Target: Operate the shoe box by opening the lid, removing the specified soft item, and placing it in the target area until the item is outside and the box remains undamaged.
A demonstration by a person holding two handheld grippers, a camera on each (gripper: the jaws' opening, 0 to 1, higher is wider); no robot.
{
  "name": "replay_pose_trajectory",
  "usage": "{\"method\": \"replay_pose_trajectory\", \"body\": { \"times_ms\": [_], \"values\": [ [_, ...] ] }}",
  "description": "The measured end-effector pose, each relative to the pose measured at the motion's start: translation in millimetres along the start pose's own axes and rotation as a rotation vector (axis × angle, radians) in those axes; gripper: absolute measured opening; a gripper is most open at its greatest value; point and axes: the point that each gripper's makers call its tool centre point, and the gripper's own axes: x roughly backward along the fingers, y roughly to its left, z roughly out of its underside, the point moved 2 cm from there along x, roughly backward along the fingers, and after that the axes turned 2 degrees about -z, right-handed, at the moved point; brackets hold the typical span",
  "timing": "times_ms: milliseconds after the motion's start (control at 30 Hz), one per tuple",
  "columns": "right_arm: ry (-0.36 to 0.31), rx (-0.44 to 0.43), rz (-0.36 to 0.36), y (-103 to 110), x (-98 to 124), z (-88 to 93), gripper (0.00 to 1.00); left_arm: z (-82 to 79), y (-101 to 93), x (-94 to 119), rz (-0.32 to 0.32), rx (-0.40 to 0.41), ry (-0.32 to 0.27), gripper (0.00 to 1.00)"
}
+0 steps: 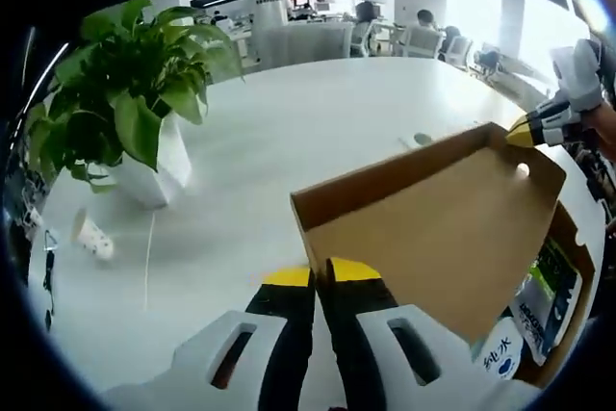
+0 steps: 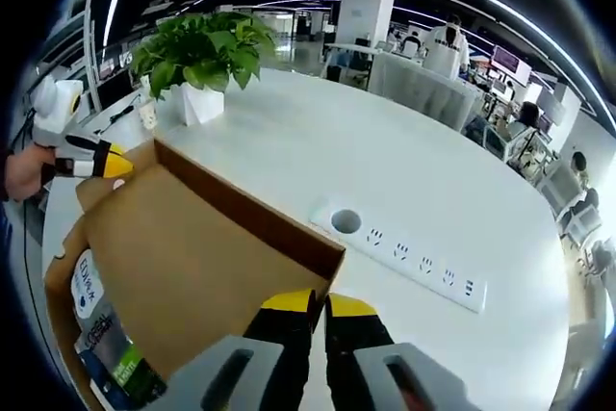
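The left gripper (image 1: pixel 320 274) is seen with its two yellow tips pressed together on the edge of the brown lid (image 1: pixel 443 238). The right gripper (image 2: pixel 319 303) is seen the same way, its tips closed tight on the lid edge at its own corner. In the left gripper view the right gripper (image 1: pixel 525 134) is also seen, at the far corner of the lid. So the lid is held at two corners and is lifted up, tilted over the shoe box (image 2: pixel 67 334).

Under the raised lid, soft packs (image 2: pixel 101 339) with print on them are seen inside the box. In the right gripper view they lie low and to the left of the tips. In the left gripper view the packs (image 1: pixel 539 305) lie low and to the right of the tips. Their long side seems to run along the box. Which gripper is nearer to them cannot be told.

One gripper must probably be let go of the lid and sent down under it, while the lid is kept up by the other.

Farther out, a white table (image 2: pixel 423 180), a potted plant (image 1: pixel 120 103) and a row of sockets (image 2: pixel 419 259) are seen.
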Motion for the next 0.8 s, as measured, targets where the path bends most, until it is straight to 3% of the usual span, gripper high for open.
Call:
{"method": "replay_pose_trajectory", "body": {
  "times_ms": [800],
  "values": [
    [0.068,-0.027,-0.021,4.9,-15.9,19.9,0.00,16.6,-3.2,-16.6,0.005,0.015,0.110,0.04]
  ]
}}
